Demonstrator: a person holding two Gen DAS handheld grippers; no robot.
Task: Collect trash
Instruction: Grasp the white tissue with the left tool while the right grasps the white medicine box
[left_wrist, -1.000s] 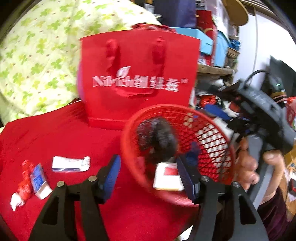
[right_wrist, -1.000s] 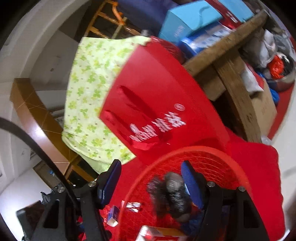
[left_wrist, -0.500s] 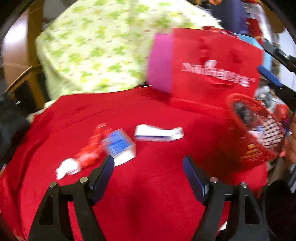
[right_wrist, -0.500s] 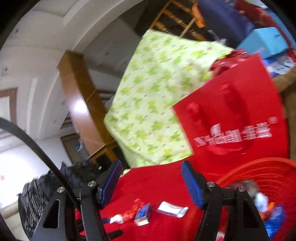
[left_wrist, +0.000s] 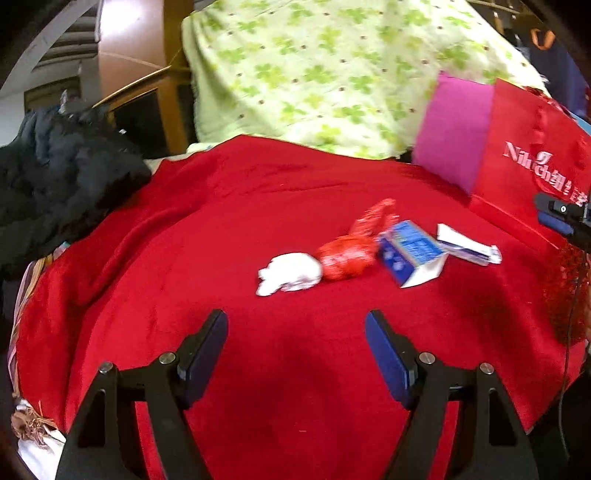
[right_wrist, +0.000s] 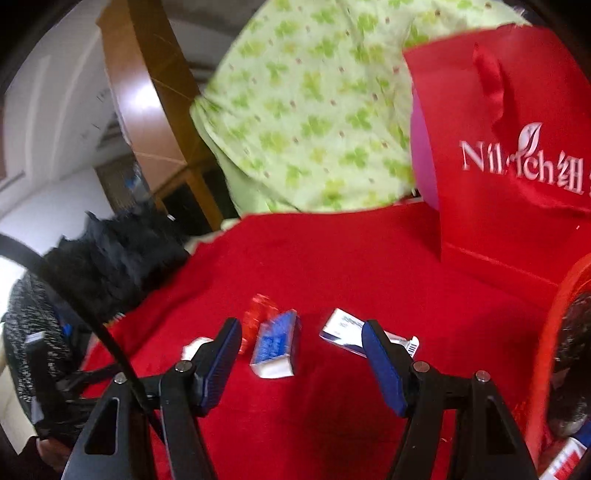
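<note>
Several pieces of trash lie together on the red cloth (left_wrist: 221, 236): a crumpled white tissue (left_wrist: 288, 275), a red foil wrapper (left_wrist: 347, 254), a blue-and-white carton (left_wrist: 410, 253) and a flattened white packet (left_wrist: 467, 247). My left gripper (left_wrist: 295, 349) hovers open just short of them, nothing between its fingers. In the right wrist view the carton (right_wrist: 277, 347) and the packet (right_wrist: 343, 326) show beyond my right gripper (right_wrist: 299, 352), which is also open and empty. A red mesh basket (right_wrist: 552, 354) with trash inside sits at the far right.
A red gift bag (right_wrist: 509, 155) with a magenta side stands at the back right. Green clover-print fabric (left_wrist: 332, 74) hangs behind the table. A heap of dark clothing (left_wrist: 55, 177) lies at the left edge, with a wooden frame (right_wrist: 147, 110) behind it.
Both views have swung left, from the red basket to the trash on the cloth. The basket has slid to the right edge. The left jaws stand wider than a second ago.
</note>
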